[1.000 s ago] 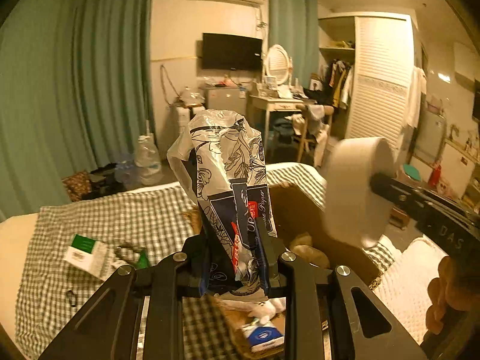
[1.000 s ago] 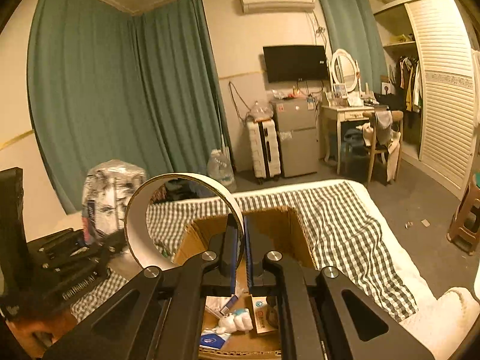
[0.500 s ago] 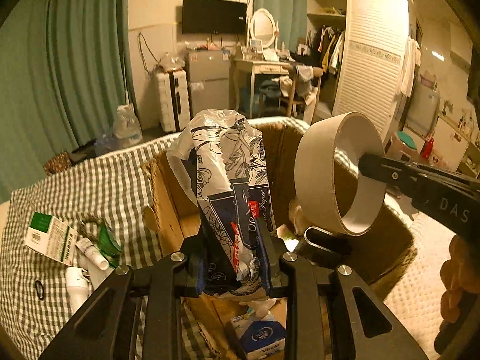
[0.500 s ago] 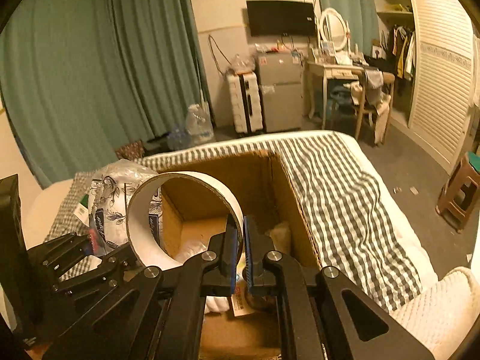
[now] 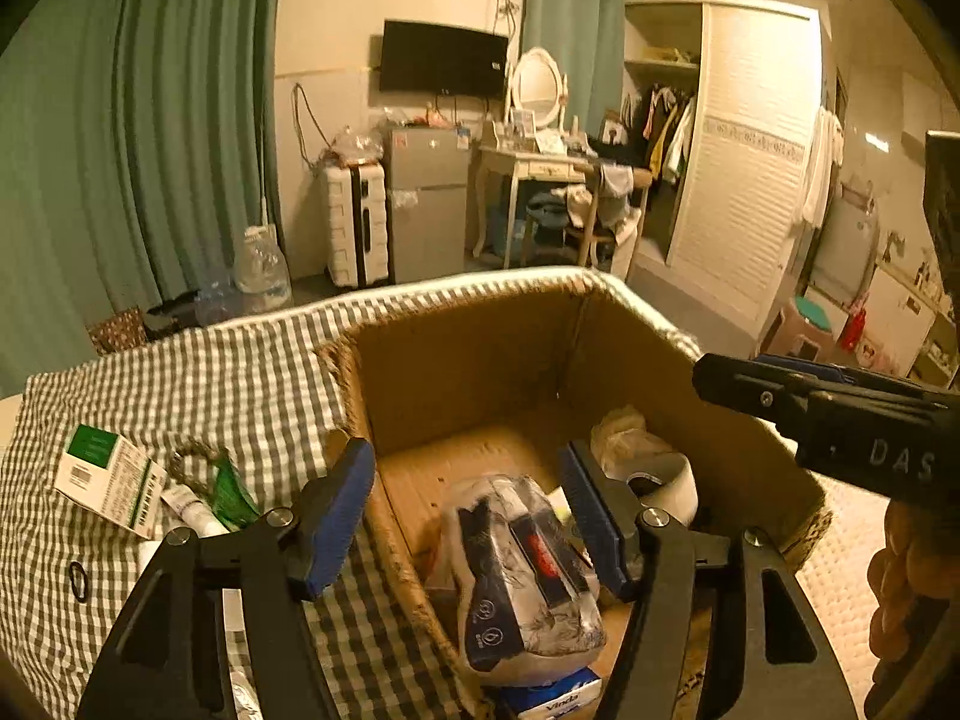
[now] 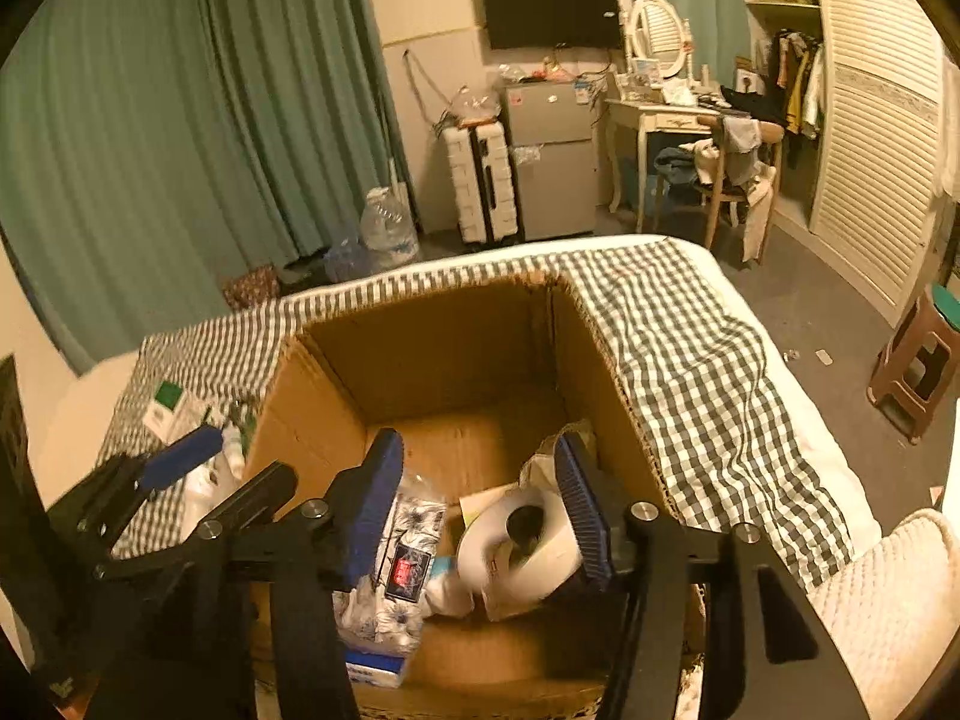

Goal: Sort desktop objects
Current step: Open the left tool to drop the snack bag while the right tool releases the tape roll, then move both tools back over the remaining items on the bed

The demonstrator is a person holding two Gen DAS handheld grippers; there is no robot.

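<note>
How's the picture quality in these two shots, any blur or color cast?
Left wrist view: warm orange cast, fisheye bends the curtain, the box stays sharp. Right wrist view: same cast, the tape roll looks smeared, corners go black.

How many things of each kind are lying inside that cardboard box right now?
Floral printed packets: 1
White tape rolls: 1
Small blue-and-white tissue packs: 1
Crumpled clear bags: 1
Total I can make out: 4. More small bits lie under these in the cardboard box, too hidden to count.
</note>
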